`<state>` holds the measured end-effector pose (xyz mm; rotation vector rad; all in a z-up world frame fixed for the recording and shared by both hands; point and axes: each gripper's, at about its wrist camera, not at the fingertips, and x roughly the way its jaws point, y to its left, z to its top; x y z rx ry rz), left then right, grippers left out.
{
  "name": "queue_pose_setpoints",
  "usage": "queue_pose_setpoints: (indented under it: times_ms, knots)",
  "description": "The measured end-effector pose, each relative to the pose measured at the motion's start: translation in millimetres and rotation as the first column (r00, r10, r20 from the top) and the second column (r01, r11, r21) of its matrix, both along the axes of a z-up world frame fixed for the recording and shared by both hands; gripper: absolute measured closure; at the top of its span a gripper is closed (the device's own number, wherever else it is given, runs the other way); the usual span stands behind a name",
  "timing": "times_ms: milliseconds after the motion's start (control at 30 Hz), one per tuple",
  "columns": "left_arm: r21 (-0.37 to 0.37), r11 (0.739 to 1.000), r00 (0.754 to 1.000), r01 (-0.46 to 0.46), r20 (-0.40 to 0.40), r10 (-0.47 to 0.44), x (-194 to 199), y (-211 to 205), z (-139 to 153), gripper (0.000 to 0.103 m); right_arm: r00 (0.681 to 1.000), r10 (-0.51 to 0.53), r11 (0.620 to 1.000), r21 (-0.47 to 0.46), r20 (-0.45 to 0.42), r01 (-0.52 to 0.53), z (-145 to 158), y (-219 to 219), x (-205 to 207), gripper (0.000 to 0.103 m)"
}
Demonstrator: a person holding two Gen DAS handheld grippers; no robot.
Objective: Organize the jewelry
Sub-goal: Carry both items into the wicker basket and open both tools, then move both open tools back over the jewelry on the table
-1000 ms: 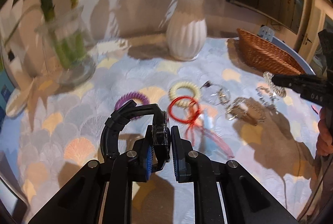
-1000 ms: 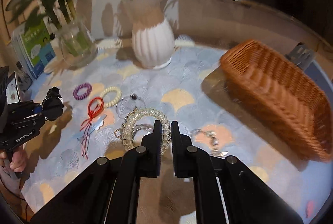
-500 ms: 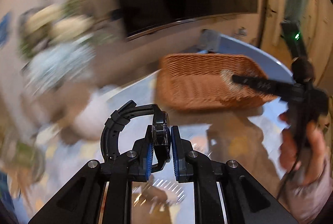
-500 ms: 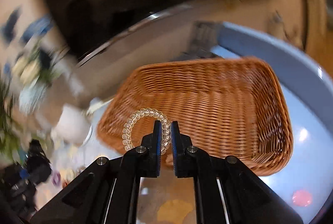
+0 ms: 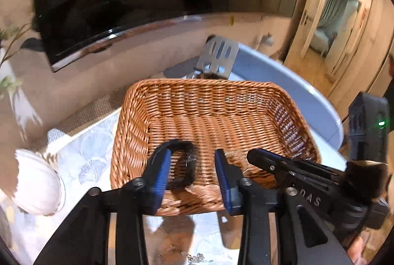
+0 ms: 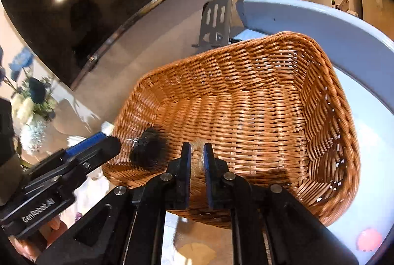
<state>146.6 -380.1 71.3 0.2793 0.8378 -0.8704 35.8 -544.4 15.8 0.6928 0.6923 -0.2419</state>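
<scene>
A brown wicker basket (image 5: 211,117) fills both views (image 6: 258,117). My left gripper (image 5: 193,171) is open over the basket's near rim. The black watch (image 5: 183,166) is free between its fingers, blurred, inside the basket; it also shows in the right wrist view (image 6: 146,148). My right gripper (image 6: 197,161) hangs over the basket's near edge with its jaws a narrow gap apart. A faint blurred bit of the clear bead bracelet (image 6: 198,145) shows at its tips. The right gripper also shows in the left wrist view (image 5: 253,156).
A white vase (image 5: 37,186) stands left of the basket. A metal stand (image 5: 218,56) is behind the basket. The round table's pale blue edge (image 6: 320,18) curves behind and to the right. A pink object (image 6: 369,239) lies at the right. A chain (image 5: 194,257) lies on the cloth below.
Both grippers moved from the jewellery on the cloth to over the basket. The left gripper opened and let go of the black watch. The right gripper's jaws parted slightly around the bead bracelet.
</scene>
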Motion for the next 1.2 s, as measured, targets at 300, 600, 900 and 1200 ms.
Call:
queue_pose_setpoints:
  times_ms: [300, 600, 900, 1200]
  knots:
    - [-0.081, 0.996, 0.988, -0.036, 0.15, 0.048, -61.9, 115.4, 77.5, 0.045, 0.991, 0.12, 0.984, -0.136, 0.061, -0.111, 37.3, 56.2, -19.0, 0.075]
    - [-0.117, 0.965, 0.923, -0.235, 0.283, 0.259, -135.6, 285.9, 112.6, 0.029, 0.894, 0.446, 0.887, -0.152, 0.035, -0.437, 30.1, 199.3, -55.6, 0.064]
    - [-0.101, 0.912, 0.911, -0.396, 0.084, 0.405, -119.0, 382.4, 27.6, 0.029, 0.808, 0.588, 0.794, -0.167, -0.032, -0.585, -16.5, 292.0, -64.1, 0.064]
    - [-0.084, 0.9, 0.9, -0.428, -0.133, 0.415, -69.7, 379.7, -38.9, 0.03, 0.817, 0.573, 0.806, -0.138, -0.062, -0.576, -28.0, 284.9, -57.4, 0.064]
